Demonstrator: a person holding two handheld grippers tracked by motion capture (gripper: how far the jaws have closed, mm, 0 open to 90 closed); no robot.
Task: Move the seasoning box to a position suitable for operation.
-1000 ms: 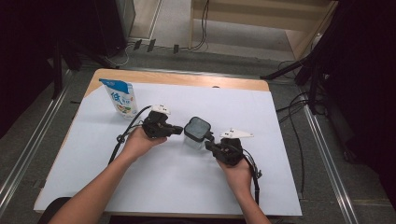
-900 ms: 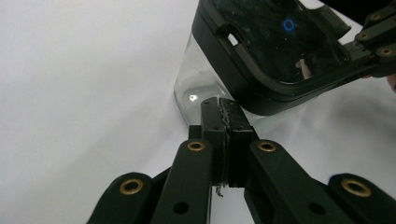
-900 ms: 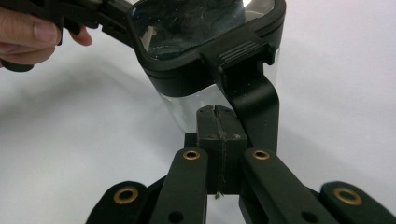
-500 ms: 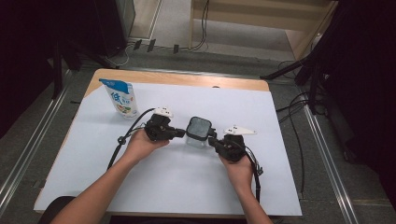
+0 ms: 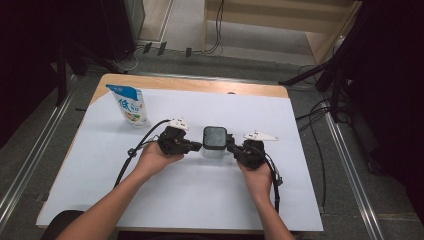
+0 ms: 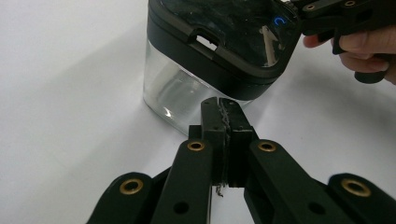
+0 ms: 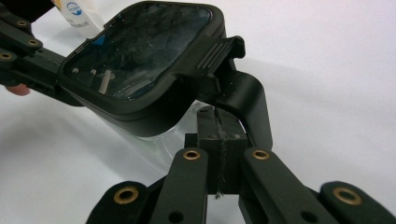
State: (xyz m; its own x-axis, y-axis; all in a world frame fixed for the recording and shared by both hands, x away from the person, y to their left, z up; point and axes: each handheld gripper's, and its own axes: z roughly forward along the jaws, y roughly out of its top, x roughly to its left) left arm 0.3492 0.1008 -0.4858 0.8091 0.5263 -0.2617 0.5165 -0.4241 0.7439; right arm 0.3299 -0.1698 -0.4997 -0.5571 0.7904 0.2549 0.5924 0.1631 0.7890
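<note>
At table centre, a white sheet point(image 5: 200, 200) is spread over the wooden table point(image 5: 190, 84), whose bare edge is seen along the 12 o'clock side. Largest to smallest, the remaining items are listed below.

A clear container point(image 5: 215, 142) with a dark lid point(image 7: 140, 51) stands on the sheet, close to the middle of the table. In the left gripper view the transparent body point(image 6: 173, 93) is seen resting upright on the sheet beneath the lid. A ribbed latch tab point(image 7: 219, 53) projects from the lid edge in the right gripper view, with a black hinged strap point(image 7: 252, 102) curving down from it.

A white pouch with a blue top point(image 5: 130, 105) stands upright at 10 o'clock from the container, well apart from it.

The left gripper point(image 5: 196, 146) is held at 9 o'clock of the container, its tip just beside the container wall. Its jaws are pressed together with nothing between them, as seen in the left gripper view point(image 6: 223, 114); whether the tip touches the wall cannot be told.

The right gripper point(image 5: 230, 146) is held at 3 o'clock of the container. Its jaws are likewise closed flat on each other and empty, as seen in the right gripper view point(image 7: 218, 122), with the tip directly below the latch tab and against the strap.
</note>
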